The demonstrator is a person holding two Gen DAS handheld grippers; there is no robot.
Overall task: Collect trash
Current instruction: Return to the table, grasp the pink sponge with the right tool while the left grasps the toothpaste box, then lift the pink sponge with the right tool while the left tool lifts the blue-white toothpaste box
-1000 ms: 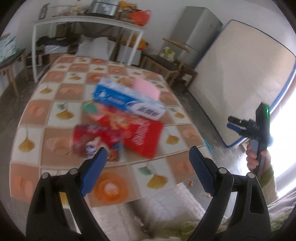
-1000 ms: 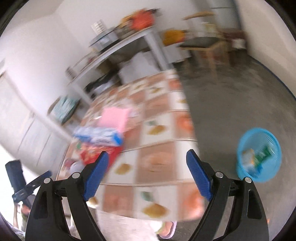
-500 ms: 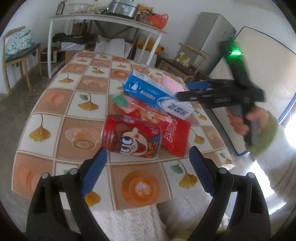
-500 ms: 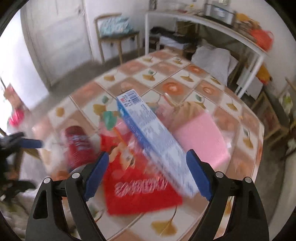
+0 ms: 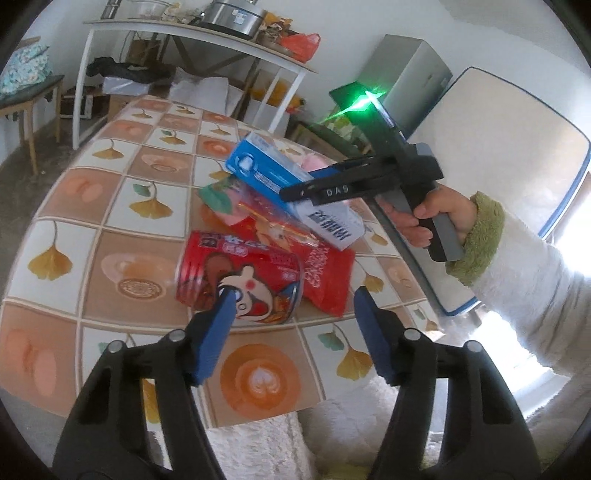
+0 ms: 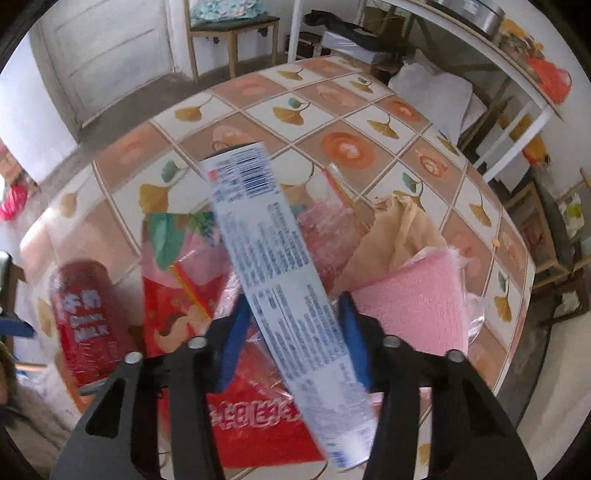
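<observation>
- The left gripper (image 5: 291,317) hovers over the near edge of the tabletop (image 5: 85,192), its blue fingers (image 5: 216,338) closing with nothing pressed between them; the left finger's tip lies in front of the red can.
- The red can (image 5: 240,275), printed with a cartoon face, lies on its side on the tabletop just beyond the left gripper, and it is the landmark for the rest.
- Touching the can on its right lies a flat red snack bag (image 5: 328,277), which runs away beneath the box.
- Above that bag, beyond and to the right of the can, the long blue-and-white box (image 6: 280,295) is tilted, one end higher than the other.
- The right gripper (image 6: 291,328) straddles the box from above, its fingers (image 6: 232,339) closing with the box between them; whether the pads already press on it I cannot tell.
- A hand (image 5: 428,218) in a fleecy white sleeve with a green cuff holds that gripper's handle, right of the can.
- In the right wrist view, a pink sponge-like sheet (image 6: 413,299) and a tan crumpled paper (image 6: 399,229) lie on the far side of the box from the can.
- Beyond the tabletop stands a white shelf (image 5: 192,33) bearing a metal pot.
</observation>
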